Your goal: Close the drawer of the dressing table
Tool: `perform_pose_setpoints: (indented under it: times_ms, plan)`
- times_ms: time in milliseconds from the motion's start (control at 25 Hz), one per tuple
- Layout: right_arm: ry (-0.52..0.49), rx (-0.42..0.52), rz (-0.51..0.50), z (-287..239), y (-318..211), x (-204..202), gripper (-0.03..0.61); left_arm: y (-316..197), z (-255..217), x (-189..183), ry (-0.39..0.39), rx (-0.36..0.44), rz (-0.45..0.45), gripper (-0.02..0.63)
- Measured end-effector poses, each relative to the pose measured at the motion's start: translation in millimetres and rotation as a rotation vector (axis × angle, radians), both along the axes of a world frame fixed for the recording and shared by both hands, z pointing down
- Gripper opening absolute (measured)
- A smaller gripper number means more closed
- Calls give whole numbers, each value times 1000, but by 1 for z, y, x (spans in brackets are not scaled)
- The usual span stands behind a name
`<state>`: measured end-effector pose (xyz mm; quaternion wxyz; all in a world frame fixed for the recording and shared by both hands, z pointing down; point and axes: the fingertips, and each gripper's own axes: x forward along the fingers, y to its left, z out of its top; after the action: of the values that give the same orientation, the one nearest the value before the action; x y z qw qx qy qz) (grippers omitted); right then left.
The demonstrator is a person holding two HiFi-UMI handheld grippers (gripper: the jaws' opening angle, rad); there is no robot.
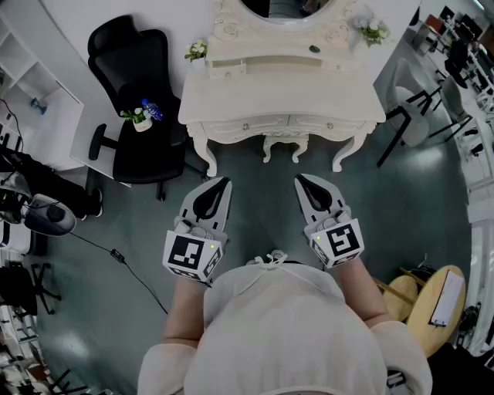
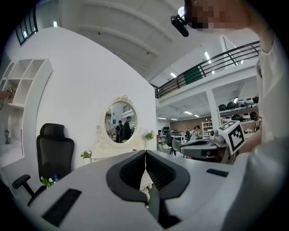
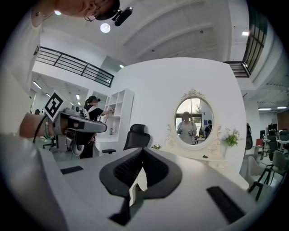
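Straight ahead of the person and well apart from both tools, the dressing table stands against the white wall, so the step in hand is the approach. The left gripper and the right gripper are held level side by side over the floor, each with its jaws pressed tip to tip and nothing between them. That suits a push: a closed pair of tips works as one blunt nose. To do it well, I would walk in until the table front is within easy reach. Then I would set one closed tip against the middle of the drawer front and press straight along the slide, not at a corner, where it could skew and bind. The push should ease off once the front sits flush. The table is cream-white with carved, curved legs, an oval mirror and a raised shelf of small drawers at the back. The drawer at the left end of that shelf seems to jut forward of its row, though from this height I cannot be sure. The two wide drawers under the top look flush. A flower pot stands just beside the jutting one and should be avoided.
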<state>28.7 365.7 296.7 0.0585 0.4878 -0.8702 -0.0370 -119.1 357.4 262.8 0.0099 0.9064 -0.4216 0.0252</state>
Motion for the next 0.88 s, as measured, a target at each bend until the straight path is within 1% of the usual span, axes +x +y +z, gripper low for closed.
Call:
perform_pose_setpoints:
  times_ms: [200,440,560,640,680,760,880]
  plan:
    - [1,0,15,0,-2,3,2,-2,1,2,4,2,5,20]
    - [-2,-2,16,0,-3,-4,2,-5,3,-4,11,-9,13,20]
    - [-27,-8,37,2,-5,-7,3,-7,8,-9,24,-12,24,20]
    - [-41,-10,56,4,-7,-11,5,-10,10,-15,43,-18,15,21]
    - [-41,-10,62,4,-8,-13,5,-12,10,-19,59,-22,6,47]
    - [-40,-9,71,6,-13,-18,6,-19,11,-25,88,-30,-3,313]
    - [-45,-16,76,11,-22,-25,6,-31,19,-34,77,-39,-14,318]
